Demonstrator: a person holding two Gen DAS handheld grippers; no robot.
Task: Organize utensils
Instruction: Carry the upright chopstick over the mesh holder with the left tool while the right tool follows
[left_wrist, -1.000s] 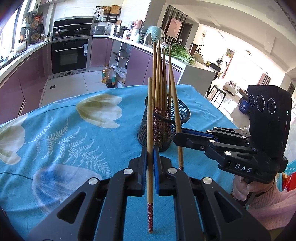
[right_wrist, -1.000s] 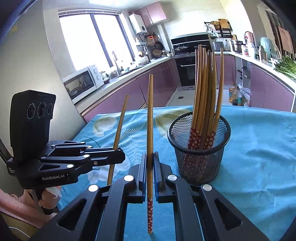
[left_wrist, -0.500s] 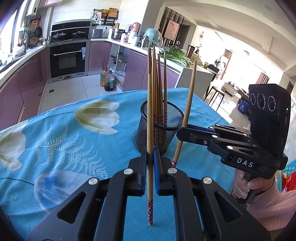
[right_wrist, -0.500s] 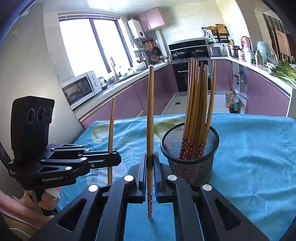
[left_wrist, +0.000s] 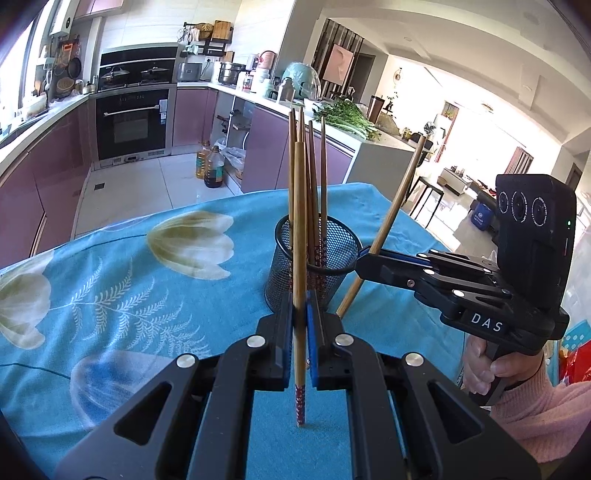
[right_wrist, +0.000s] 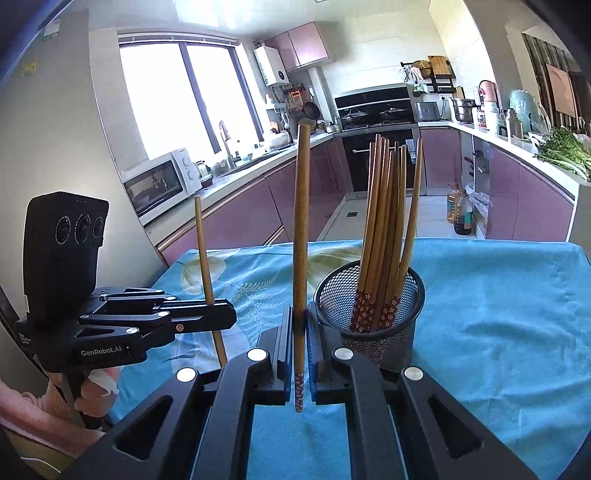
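1. Standing nearly upright, a bamboo chopstick (left_wrist: 300, 236) is clenched between the blue pads of the left gripper (left_wrist: 300, 325); its long axis runs almost vertical, the plain end pointing up and the red flower-patterned end pointing down, just above the surface (left_wrist: 110, 280), which is covered in a teal cloth with pale tulips.
2. The right gripper (right_wrist: 300, 332) is likewise clamped on a second chopstick (right_wrist: 301, 229), patterned end down and plain end up.
3. In the left wrist view that second chopstick leans, its top tilted to the right and away from the cup; in the right wrist view it looks vertical.
4. A black mesh cup (left_wrist: 317, 258) stands on the surface between and just ahead of the two grippers. It holds a bundle of chopsticks (right_wrist: 388, 221), all with patterned ends down in the cup and plain ends fanning slightly upward.
5. A hand (left_wrist: 484, 363) in a pink sleeve (left_wrist: 535, 410) grips the handle of the right gripper.
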